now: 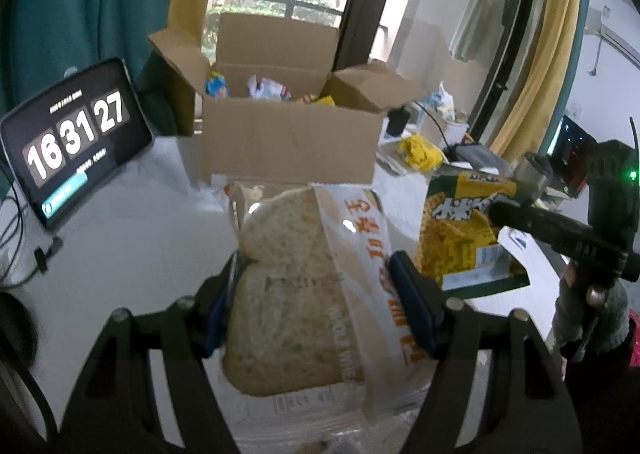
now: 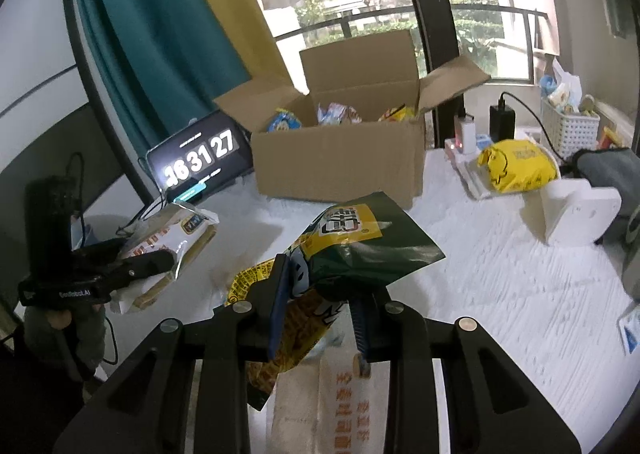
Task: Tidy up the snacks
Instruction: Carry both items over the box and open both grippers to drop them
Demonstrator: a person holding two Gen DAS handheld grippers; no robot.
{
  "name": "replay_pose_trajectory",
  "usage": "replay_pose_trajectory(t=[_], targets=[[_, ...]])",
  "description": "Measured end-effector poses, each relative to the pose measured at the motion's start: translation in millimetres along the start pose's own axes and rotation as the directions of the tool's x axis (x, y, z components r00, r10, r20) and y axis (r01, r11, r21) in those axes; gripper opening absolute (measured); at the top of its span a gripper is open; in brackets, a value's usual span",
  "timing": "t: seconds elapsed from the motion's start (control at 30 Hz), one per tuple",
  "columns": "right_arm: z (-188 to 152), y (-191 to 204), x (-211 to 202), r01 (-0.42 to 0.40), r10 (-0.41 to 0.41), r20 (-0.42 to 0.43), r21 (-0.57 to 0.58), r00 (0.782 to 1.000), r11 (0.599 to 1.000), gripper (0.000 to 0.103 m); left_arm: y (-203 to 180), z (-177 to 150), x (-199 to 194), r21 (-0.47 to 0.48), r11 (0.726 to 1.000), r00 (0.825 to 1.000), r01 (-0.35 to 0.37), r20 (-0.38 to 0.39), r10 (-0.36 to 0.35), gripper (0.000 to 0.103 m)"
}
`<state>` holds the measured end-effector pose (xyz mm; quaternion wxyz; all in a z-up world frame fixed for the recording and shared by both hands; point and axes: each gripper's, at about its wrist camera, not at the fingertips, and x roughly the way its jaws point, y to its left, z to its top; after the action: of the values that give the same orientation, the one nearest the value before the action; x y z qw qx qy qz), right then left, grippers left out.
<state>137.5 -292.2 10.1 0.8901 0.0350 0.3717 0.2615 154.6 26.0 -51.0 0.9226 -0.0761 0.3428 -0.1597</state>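
**Snack items in hand, before the cardboard box**

Left hand-held gripper (image 1: 320, 302): clamped on whole-wheat bread bag (image 1: 304, 294), near side of cardboard box (image 1: 288, 146). Right hand-held gripper (image 2: 320, 306): clamped on green-yellow snack bag (image 2: 352, 250), near side of box. Box open on worktop (image 2: 480, 262).

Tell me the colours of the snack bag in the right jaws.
Dark green and yellow snack bag, clearest in the right wrist view.
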Motion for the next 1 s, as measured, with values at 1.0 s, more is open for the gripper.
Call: replay_pose_trajectory(t=[1.0], targets=[[122, -25, 74, 0.059, -0.045, 0.106, -0.135, 0.993, 0.989, 0.03, 31, 138, 73, 0.102, 0.987, 0.981, -0.127, 0.162, 0.11, 0.073]])
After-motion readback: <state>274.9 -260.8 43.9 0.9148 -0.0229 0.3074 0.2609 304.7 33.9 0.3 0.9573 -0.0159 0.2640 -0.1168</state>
